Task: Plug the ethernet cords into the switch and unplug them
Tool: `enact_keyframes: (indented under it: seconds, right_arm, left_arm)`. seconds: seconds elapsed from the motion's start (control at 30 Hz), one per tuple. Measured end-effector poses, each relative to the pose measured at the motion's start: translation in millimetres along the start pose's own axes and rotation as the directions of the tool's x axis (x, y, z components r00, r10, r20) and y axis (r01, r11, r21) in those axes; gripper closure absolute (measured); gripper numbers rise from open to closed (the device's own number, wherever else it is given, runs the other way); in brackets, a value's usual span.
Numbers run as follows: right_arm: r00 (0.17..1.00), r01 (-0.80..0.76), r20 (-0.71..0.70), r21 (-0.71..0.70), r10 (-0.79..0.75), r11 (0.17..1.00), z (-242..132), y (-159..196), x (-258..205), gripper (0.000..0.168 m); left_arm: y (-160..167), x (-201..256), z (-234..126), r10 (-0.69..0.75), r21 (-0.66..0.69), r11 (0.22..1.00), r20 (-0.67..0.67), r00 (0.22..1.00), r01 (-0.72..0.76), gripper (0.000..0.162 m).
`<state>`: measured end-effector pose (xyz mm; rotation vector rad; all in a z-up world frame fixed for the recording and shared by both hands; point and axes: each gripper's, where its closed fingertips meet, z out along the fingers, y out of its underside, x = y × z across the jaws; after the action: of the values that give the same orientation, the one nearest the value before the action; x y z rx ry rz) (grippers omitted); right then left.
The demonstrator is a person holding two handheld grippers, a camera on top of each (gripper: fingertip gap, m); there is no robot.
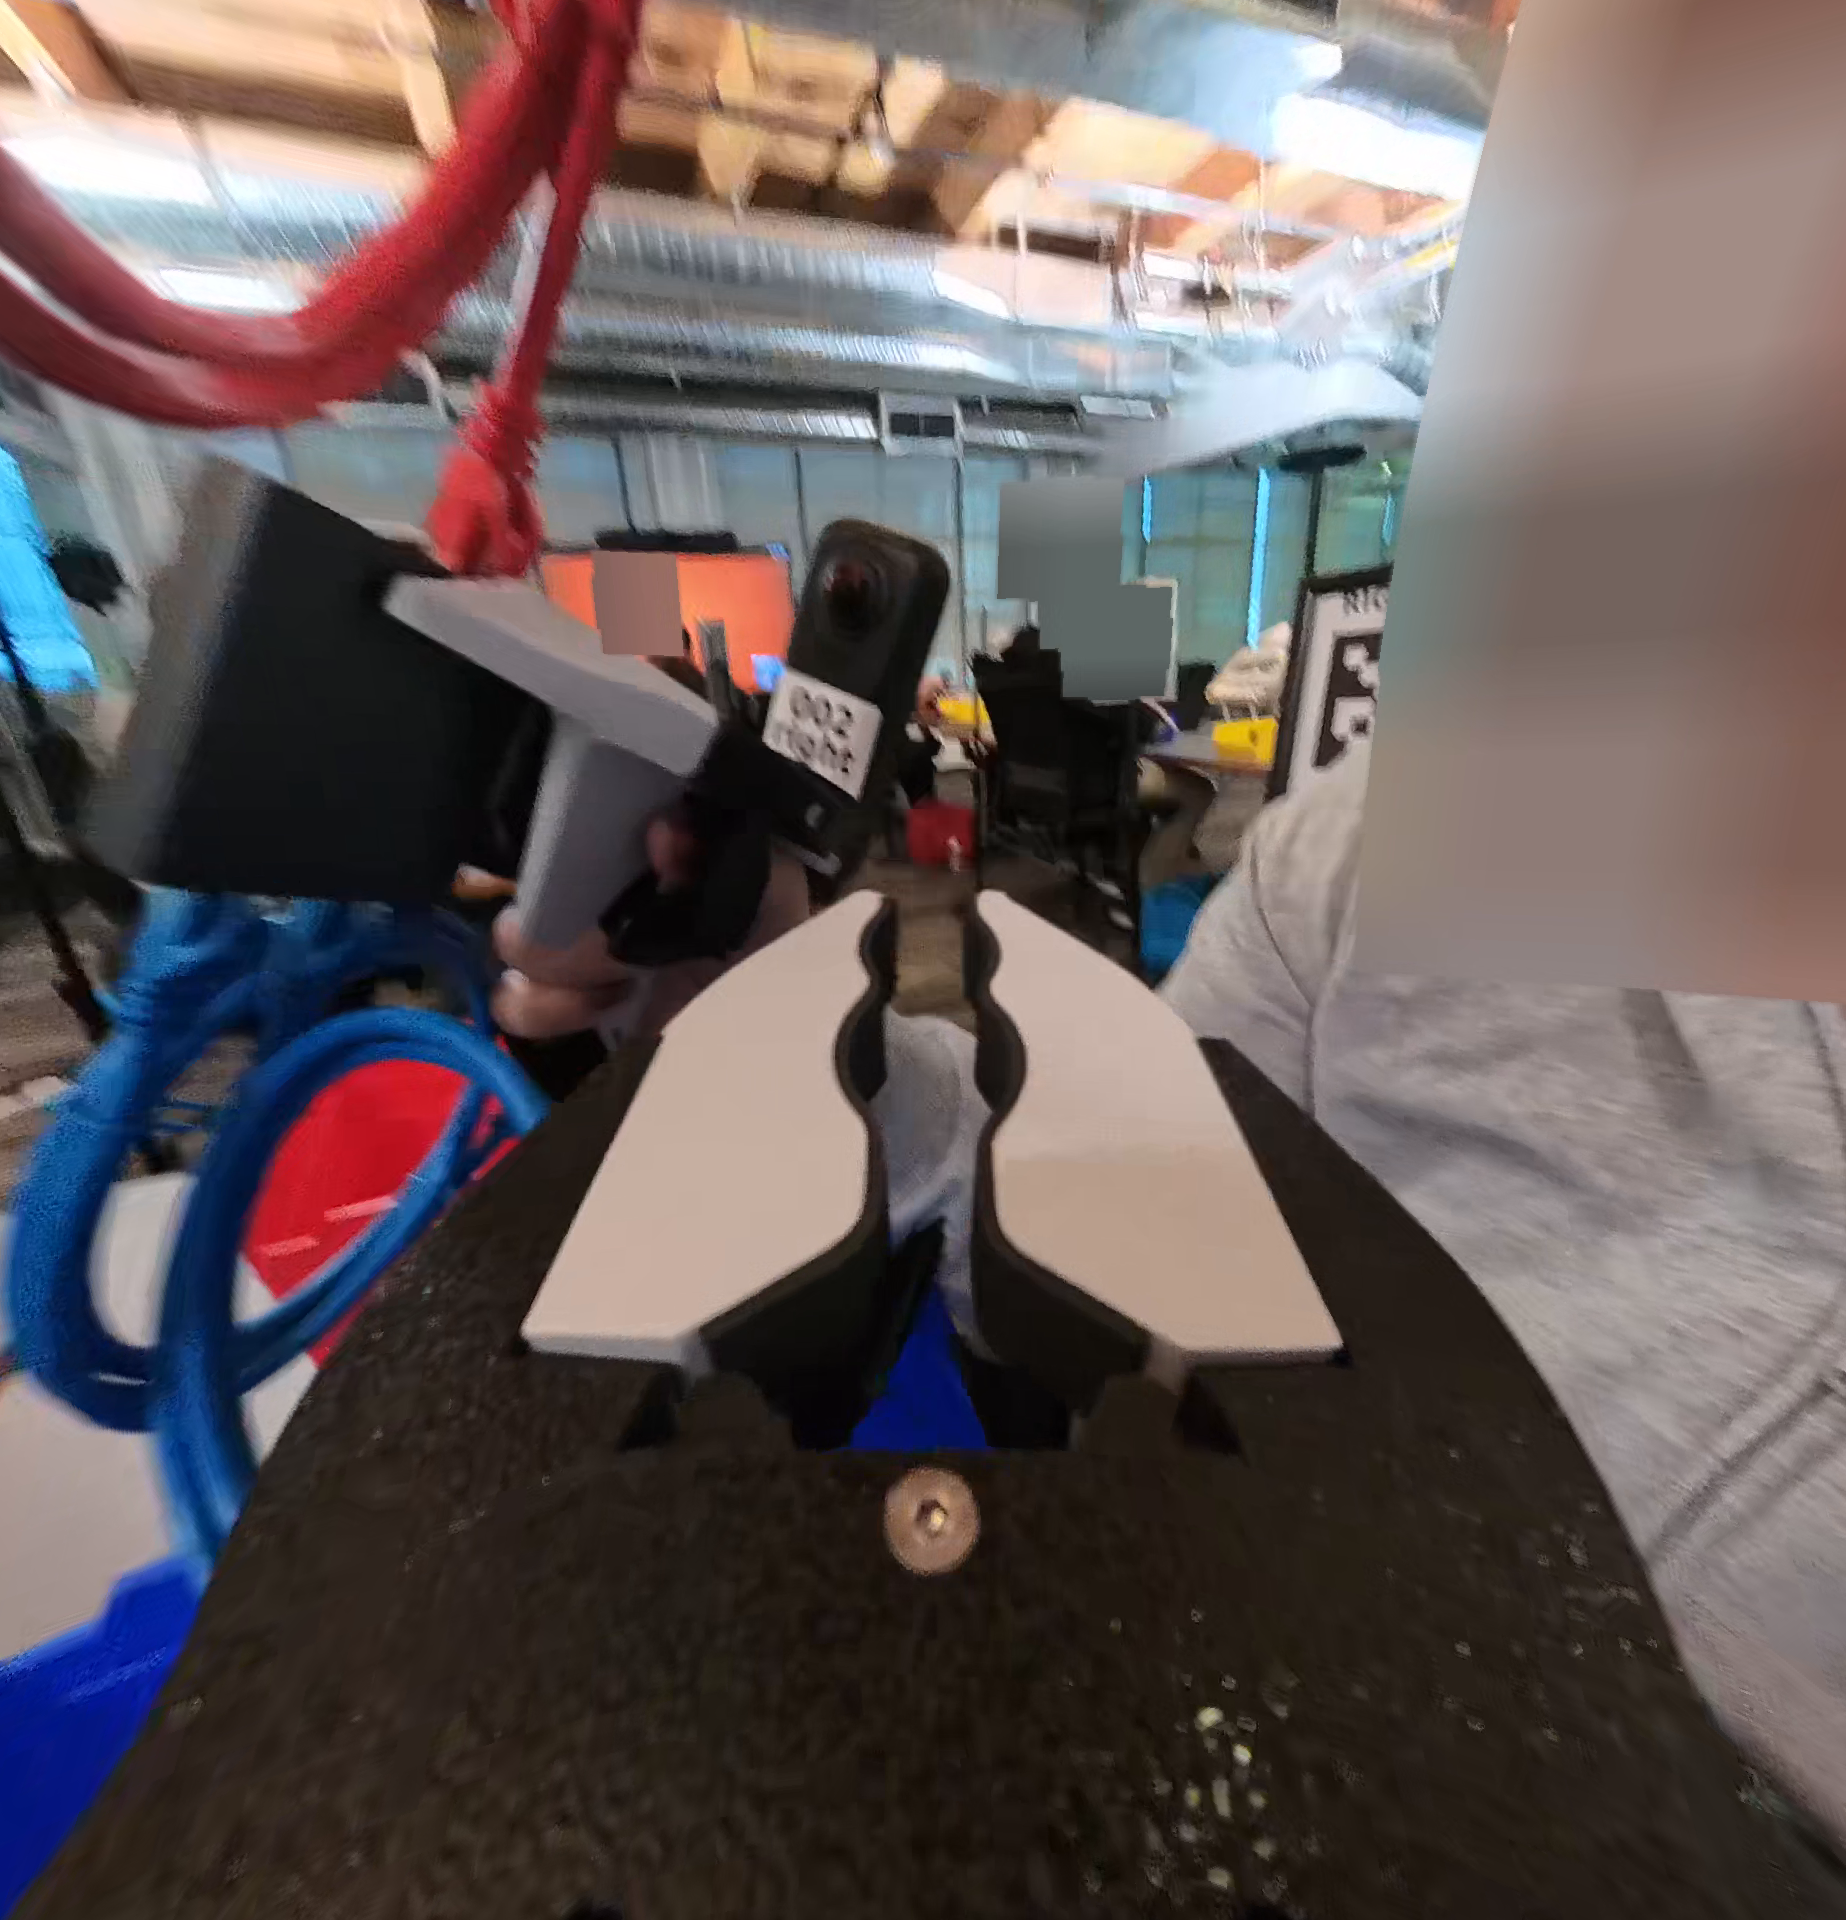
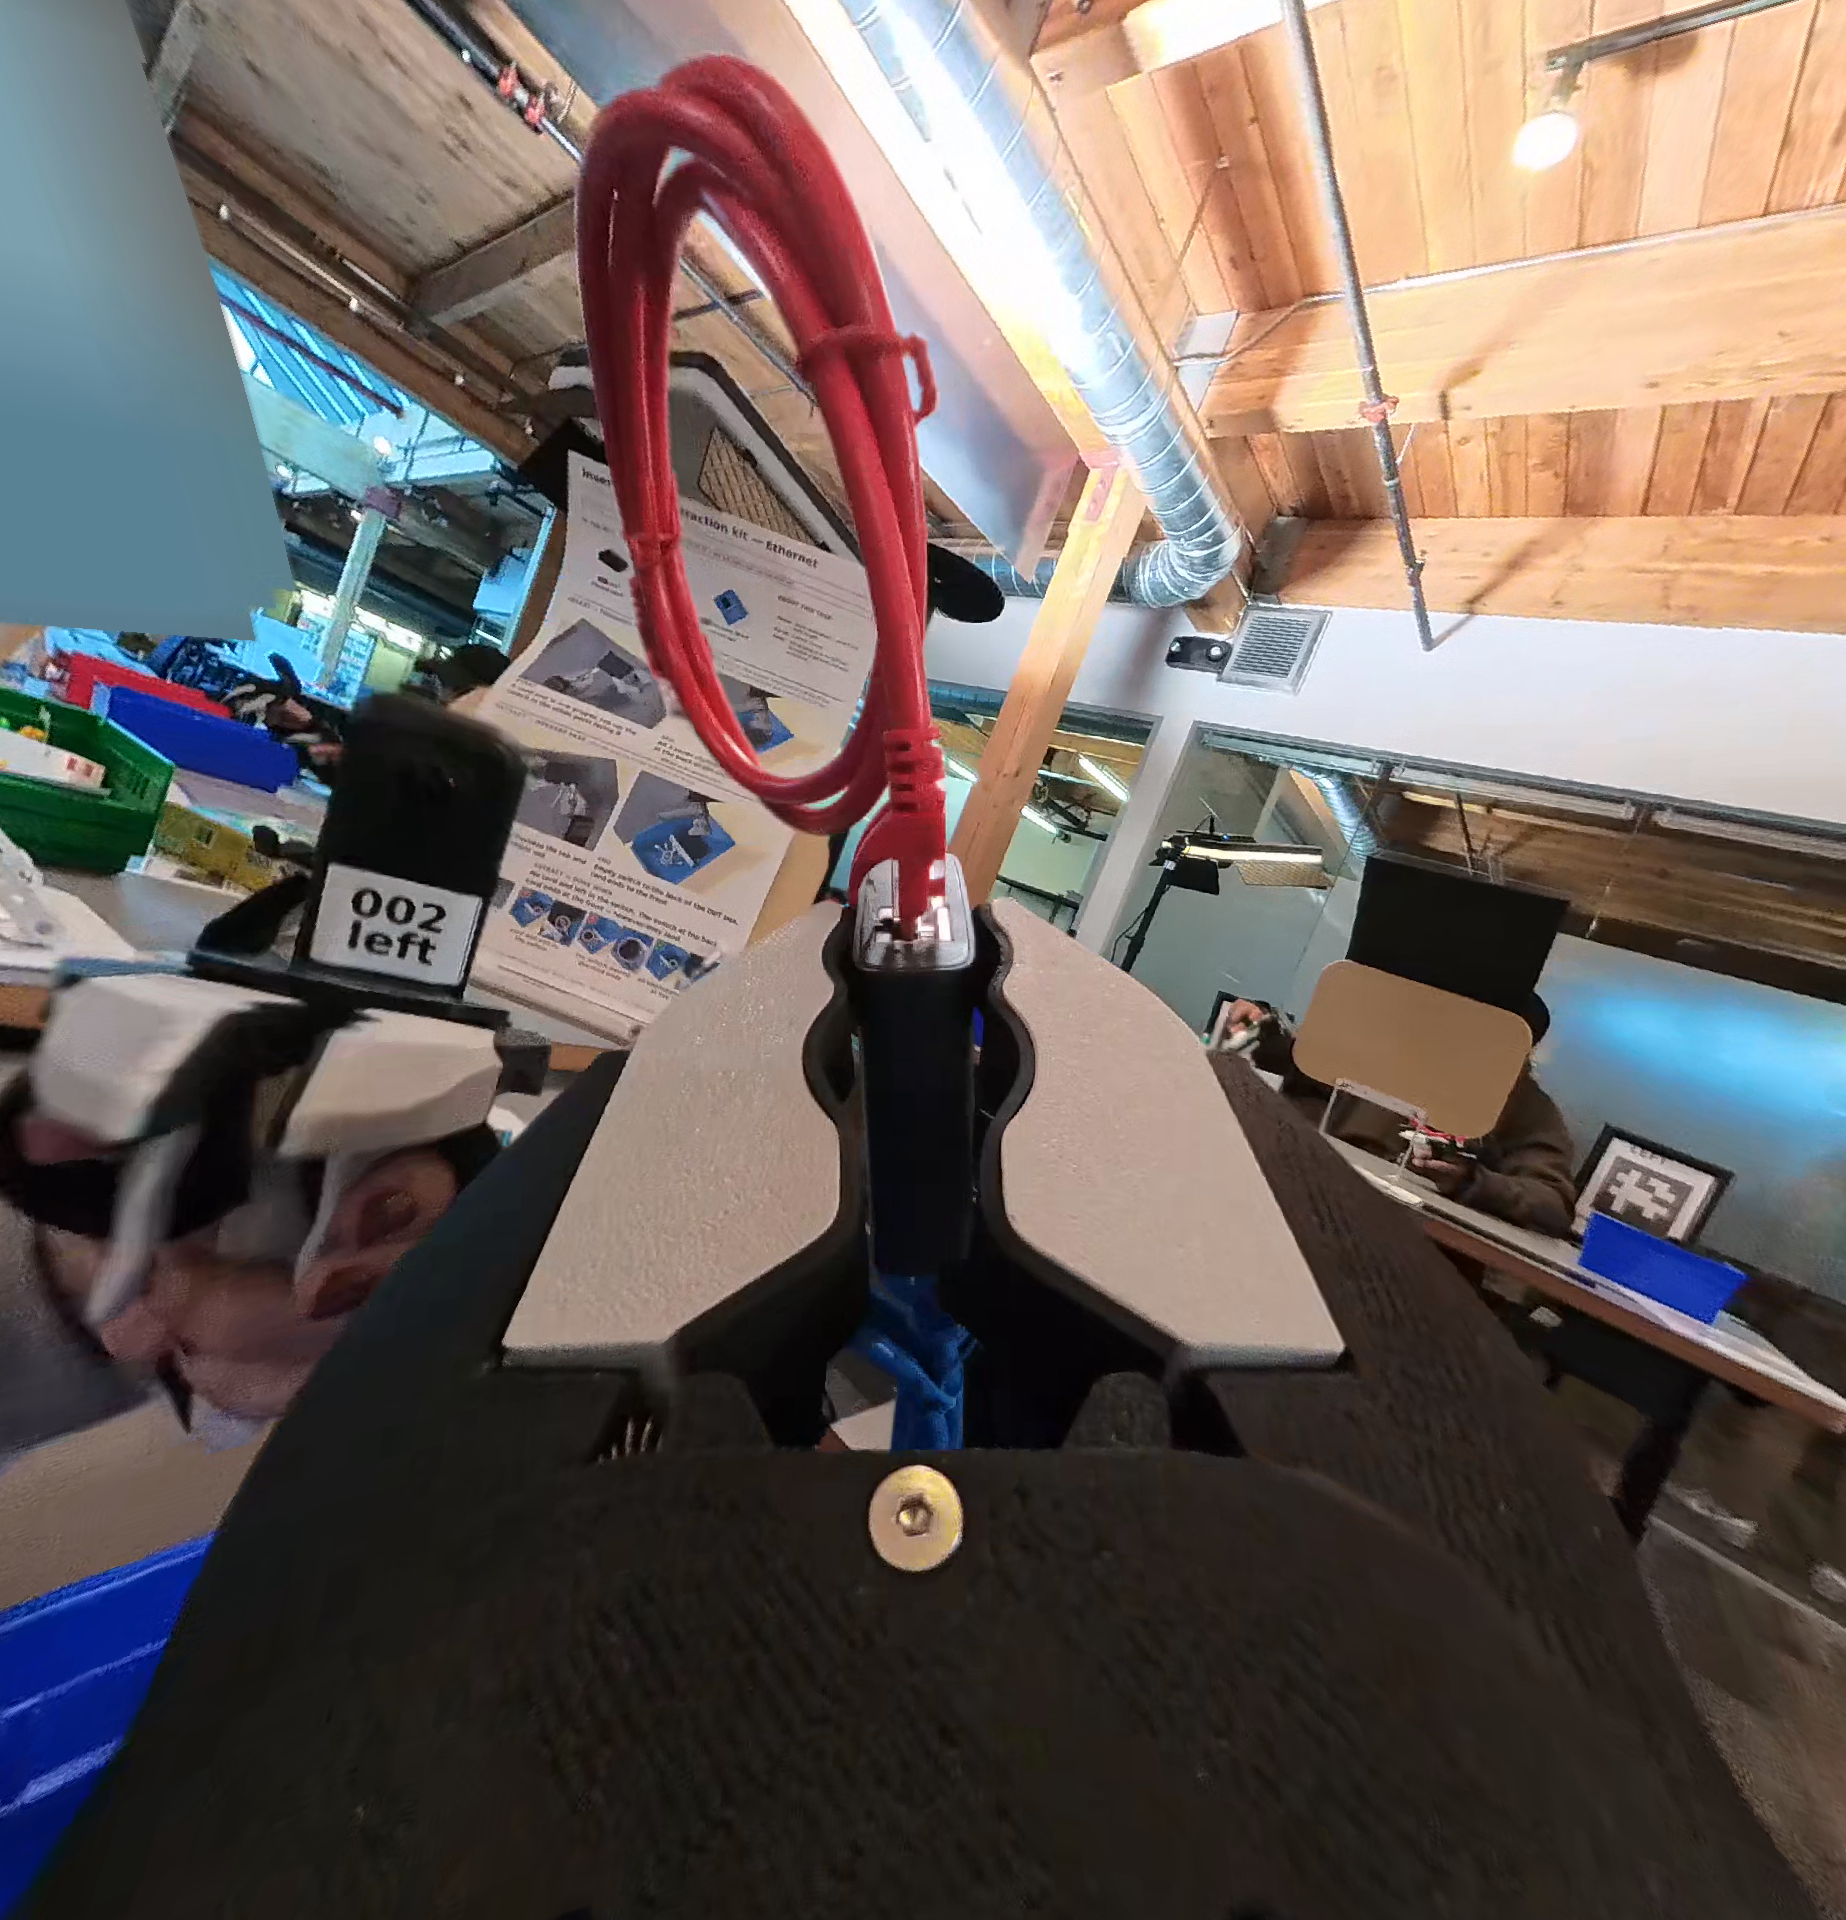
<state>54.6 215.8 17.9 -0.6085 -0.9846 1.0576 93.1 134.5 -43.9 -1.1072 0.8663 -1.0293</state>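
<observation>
1. Black is the colour of the small box (image 2: 914, 1091) that is held tight in the right claw (image 2: 914, 1029), pinched from both sides by its two grey fingers (image 2: 711, 1164).
2. A red cable (image 2: 753, 436) is plugged into the top end of the black box, and its loops are tied in a ring that stands up above the claw.
3. A blue cable (image 2: 914, 1361) is seen under the box, down between the fingers.
4. In the left wrist view, the black box (image 1: 306, 717) is seen from the side, up and to the left, with the red cable (image 1: 483, 343) above it and the blue cable (image 1: 202, 1174) hanging in loops below it.
5. The left claw (image 1: 929, 935) is held a little way open, and nothing is gripped in it; only a narrow gap is seen between its grey fingers (image 1: 742, 1143).
6. The left claw is kept apart from the box, and a grey sleeve (image 1: 1521, 1195) is seen just behind it on the right.
7. A printed paper sheet (image 2: 680, 748) is stood up behind the red cable in the right wrist view.
8. A blue bin (image 2: 57, 1714) is seen low at the left edge.
</observation>
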Motion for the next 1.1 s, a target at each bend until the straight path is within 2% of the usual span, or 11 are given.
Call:
enact_keyframes:
  seconds: [0.07, 0.2, 0.3, 0.37, 0.43, 0.53, 0.7, 0.9, 0.97, 1.03, 1.1]
  right_arm:
    - [1.000, -0.027, 0.000, 0.012, 0.027, 1.000, -2.3, -2.1, 3.4, 0.149]
    - [0.992, -0.108, 0.069, 0.029, 0.106, 0.994, -3.9, -5.6, -1.1, 0.150]
    - [0.967, -0.164, 0.199, 0.004, 0.160, 0.987, -1.5, -4.7, -21.0, 0.149]
    - [0.946, -0.156, 0.283, -0.034, 0.159, 0.987, -0.1, -0.7, -37.8, 0.150]
    - [0.917, -0.140, 0.365, -0.075, 0.158, 0.987, 0.2, 3.8, -55.7, 0.150]
    - [0.862, -0.132, 0.477, -0.117, 0.172, 0.984, -1.8, 7.4, -80.4, 0.149]
    - [0.792, -0.100, 0.584, -0.162, 0.177, 0.982, -5.2, 13.4, -107.9, 0.149]
    - [0.815, -0.053, 0.561, -0.174, 0.143, 0.983, -3.4, 16.5, -111.5, 0.146]
    - [0.850, 0.023, 0.521, -0.170, 0.070, 0.985, -0.4, 20.0, -107.7, 0.144]
    - [0.874, 0.053, 0.486, -0.118, 0.011, 0.992, -0.7, 10.6, -102.0, 0.138]
    - [0.876, -0.008, 0.480, -0.066, 0.039, 0.998, -6.1, -7.1, -97.2, 0.137]
  left_arm:
    - [-18.8, -10.1, -10.0, 0.056, 0.116, 0.991, 0.089, 0.994, -0.067, 0.161]
    - [-47.3, -43.2, -52.7, 0.085, 0.225, 0.958, 0.372, 0.924, -0.179, 0.158]
    - [-36.1, -65.9, -69.5, 0.168, 0.060, 0.971, 0.526, 0.834, -0.233, 0.121]
    - [-17.3, -67.4, -61.8, 0.208, -0.093, 0.978, 0.495, 0.844, -0.187, 0.088]
    - [-0.9, -61.9, -49.8, 0.247, -0.206, 0.963, 0.436, 0.865, -0.171, 0.071]
    - [13.1, -56.9, -36.5, 0.366, -0.312, 0.916, 0.387, 0.846, -0.253, 0.079]
    - [19.6, -39.9, -25.1, 0.456, -0.338, 0.870, 0.279, 0.845, -0.358, 0.118]
    - [19.2, -41.1, -30.0, 0.540, -0.367, 0.823, 0.267, 0.798, -0.434, 0.129]
    - [17.5, -44.4, -33.1, 0.552, -0.363, 0.819, 0.287, 0.783, -0.445, 0.134]
    - [17.2, -50.6, -40.6, 0.574, -0.376, 0.807, 0.314, 0.756, -0.456, 0.140]
    - [16.0, -54.2, -48.5, 0.589, -0.367, 0.800, 0.325, 0.740, -0.475, 0.140]
